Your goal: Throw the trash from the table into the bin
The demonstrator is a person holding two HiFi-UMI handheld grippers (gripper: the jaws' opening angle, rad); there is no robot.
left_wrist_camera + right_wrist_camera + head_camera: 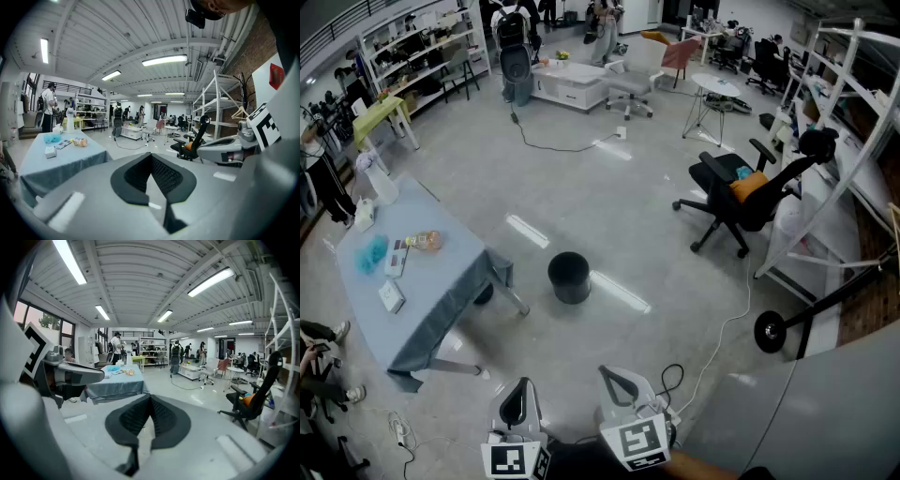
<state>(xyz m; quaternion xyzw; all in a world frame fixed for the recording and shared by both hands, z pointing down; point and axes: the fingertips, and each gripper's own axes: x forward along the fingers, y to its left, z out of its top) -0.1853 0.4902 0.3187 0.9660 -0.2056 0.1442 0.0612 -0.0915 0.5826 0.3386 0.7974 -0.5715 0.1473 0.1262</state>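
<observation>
Workshop hall with a polished grey floor, seen from the head view. The trash lies on the blue-draped counter [450,274] at left: a crumpled blue wad [371,253], a clear packet with orange contents [425,241] near it, a flat card [397,258] between the two, and a small white box [391,296] closer to the near end. A round black bin [570,277] stands on the floor just beside the counter's corner, not touching it. The left tongs [151,157] and right tongs [150,398] are held low in the foreground, well apart from the counter; both pairs have their jaws together with nothing between them. Judged step: the approach, with no trash yet picked up. The next move calls for closing in on the counter, parting one pair of tongs over a single piece, clamping it, and carrying it to the bin.
</observation>
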